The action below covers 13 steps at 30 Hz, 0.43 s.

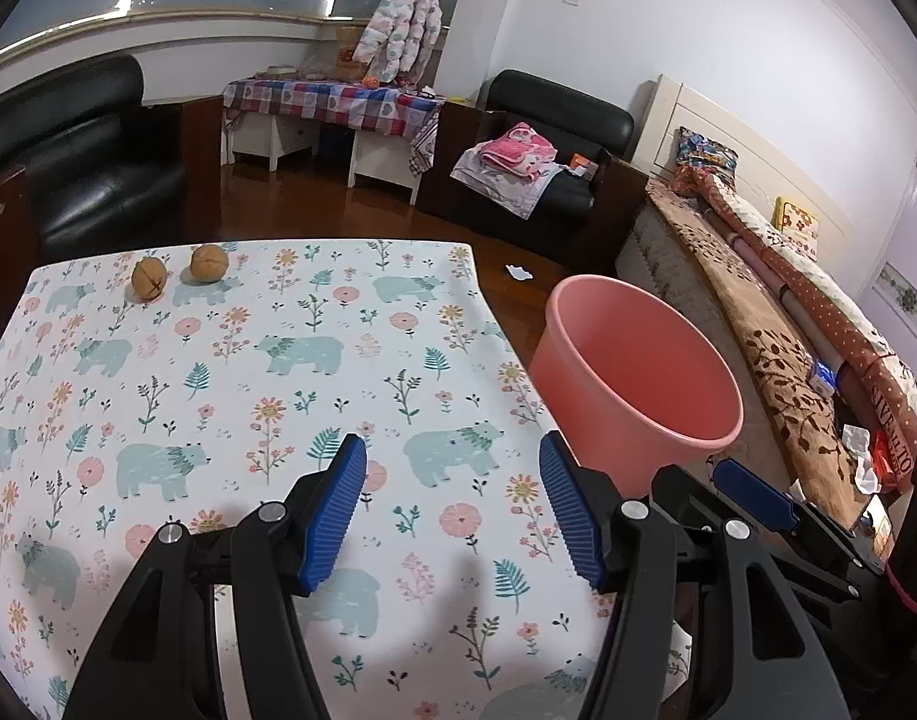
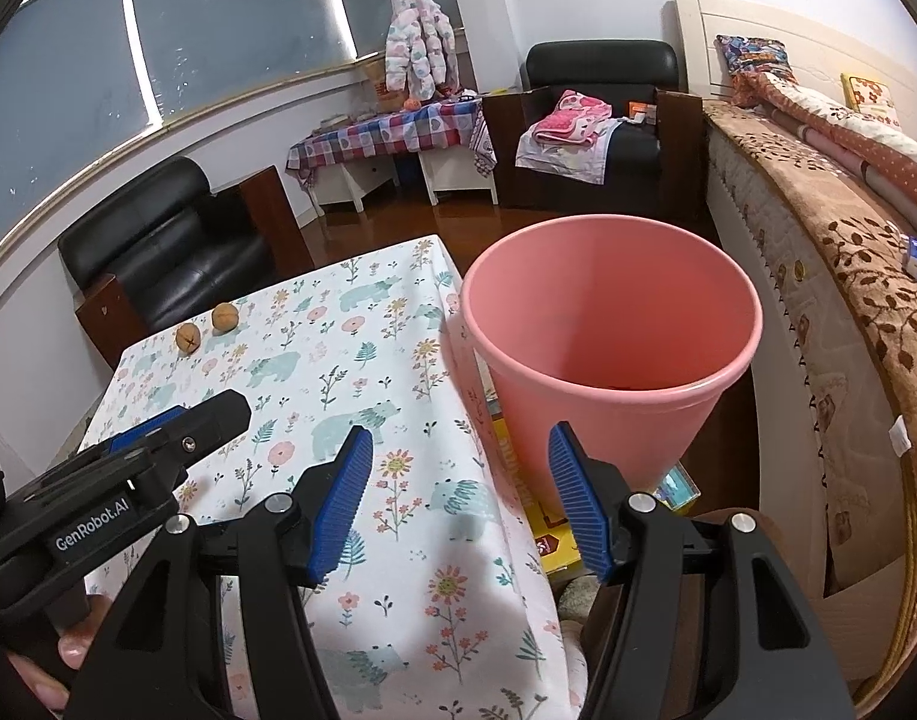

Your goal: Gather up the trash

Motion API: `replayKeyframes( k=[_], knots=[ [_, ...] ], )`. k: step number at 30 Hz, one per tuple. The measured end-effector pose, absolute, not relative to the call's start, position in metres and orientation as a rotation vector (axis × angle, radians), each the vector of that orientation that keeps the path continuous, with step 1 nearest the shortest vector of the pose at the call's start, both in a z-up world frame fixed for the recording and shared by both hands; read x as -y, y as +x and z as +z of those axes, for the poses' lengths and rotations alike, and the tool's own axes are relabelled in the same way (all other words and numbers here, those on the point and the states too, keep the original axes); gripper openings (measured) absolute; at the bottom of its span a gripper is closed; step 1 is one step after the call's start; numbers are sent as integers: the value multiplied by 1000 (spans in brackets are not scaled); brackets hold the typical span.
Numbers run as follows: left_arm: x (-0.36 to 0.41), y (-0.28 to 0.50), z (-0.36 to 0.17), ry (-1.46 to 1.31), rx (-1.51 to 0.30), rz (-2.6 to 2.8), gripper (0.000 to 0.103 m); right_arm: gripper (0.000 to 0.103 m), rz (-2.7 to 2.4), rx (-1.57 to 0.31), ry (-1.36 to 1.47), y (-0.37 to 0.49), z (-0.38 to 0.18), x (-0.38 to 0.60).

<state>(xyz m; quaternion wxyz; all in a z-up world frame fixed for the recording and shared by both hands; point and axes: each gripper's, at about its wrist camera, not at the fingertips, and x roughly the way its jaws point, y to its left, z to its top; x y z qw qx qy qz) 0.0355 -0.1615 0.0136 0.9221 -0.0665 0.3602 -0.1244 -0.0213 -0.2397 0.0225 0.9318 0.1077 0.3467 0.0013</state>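
**Two Nuts Waiting by the Far Edge**

While both grippers are hanging over the near part of the worktop (image 1: 230, 360), two round brown nuts are sitting close to its far left corner. The cracked nut (image 1: 149, 279) is lying just beside the smooth nut (image 1: 209, 263), and they are not touching. Nothing is holding them.

The left gripper (image 1: 452, 510) is hovering above the near edge of the worktop with its blue fingers (image 1: 338, 510) spread wide apart and nothing between them. The right gripper (image 2: 458, 501) is hovering over the near right corner, and its fingers are also standing wide apart with nothing in them.

A pink bucket (image 2: 608, 324) is standing just past the right edge of the worktop, lower than the top. Something dark is showing down at its bottom, but it is too hidden to tell what. A bed (image 2: 830, 300) is sitting on the far side of the bucket.
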Motion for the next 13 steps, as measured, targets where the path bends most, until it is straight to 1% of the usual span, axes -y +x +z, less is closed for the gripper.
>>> replayKeyframes(
  k=[6, 10, 13],
  knots=[
    [150, 34, 11, -155, -734, -217, 60, 62, 40, -701, 177, -10, 28, 222],
    [121, 37, 11, -163, -719, -125, 60, 62, 175, -706, 131, 4, 34, 197],
    [87, 35, 14, -141, -686, -4, 60, 62, 342, -746, 96, 20, 35, 172]
  ],
)
